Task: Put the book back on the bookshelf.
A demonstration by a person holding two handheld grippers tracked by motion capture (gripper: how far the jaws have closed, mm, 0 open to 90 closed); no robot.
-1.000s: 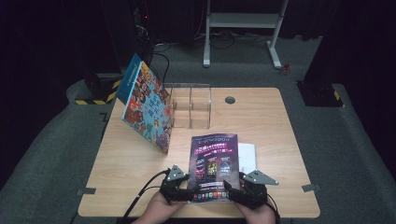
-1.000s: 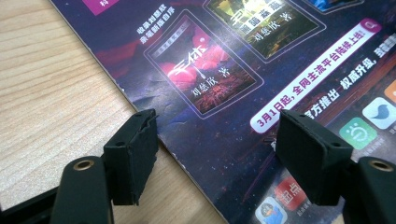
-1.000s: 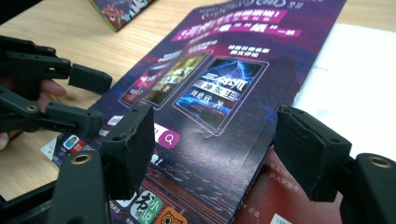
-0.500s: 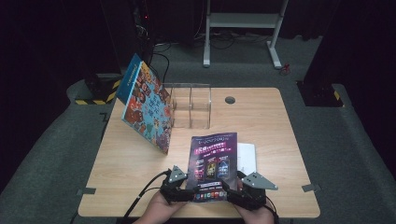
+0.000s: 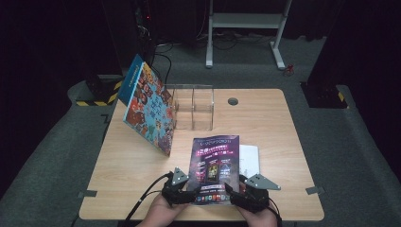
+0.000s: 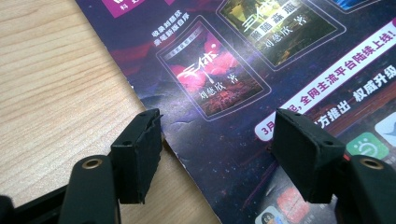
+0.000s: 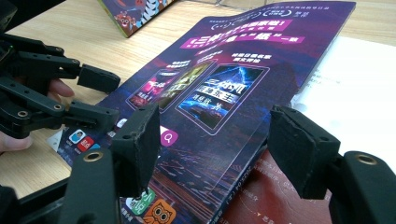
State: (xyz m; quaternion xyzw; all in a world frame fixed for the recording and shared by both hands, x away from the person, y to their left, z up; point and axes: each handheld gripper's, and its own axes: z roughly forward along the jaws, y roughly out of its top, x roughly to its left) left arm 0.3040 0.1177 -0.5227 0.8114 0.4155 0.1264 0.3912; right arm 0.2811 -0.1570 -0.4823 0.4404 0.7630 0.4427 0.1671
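Observation:
A purple magazine point(image 5: 215, 161) with printed cover pictures lies near the front edge of the wooden table point(image 5: 269, 123). My left gripper point(image 5: 189, 193) is open at its lower left corner. In the left gripper view the jaws of my left gripper point(image 6: 217, 154) straddle the cover's left edge point(image 6: 261, 56) without closing on it. My right gripper point(image 5: 232, 191) is open at the lower right corner. In the right gripper view the cover point(image 7: 224, 84) curves up between the jaws of my right gripper point(image 7: 215, 140), and a reddish inner page shows beneath. The left gripper point(image 7: 105, 97) shows there too, open.
A colourful picture book point(image 5: 146, 111) leans against a clear acrylic divider box point(image 5: 193, 108) at the back left. A white sheet point(image 5: 250, 160) lies under the magazine's right side. A cable hole point(image 5: 232, 101) sits near the far edge. Dark floor surrounds the table.

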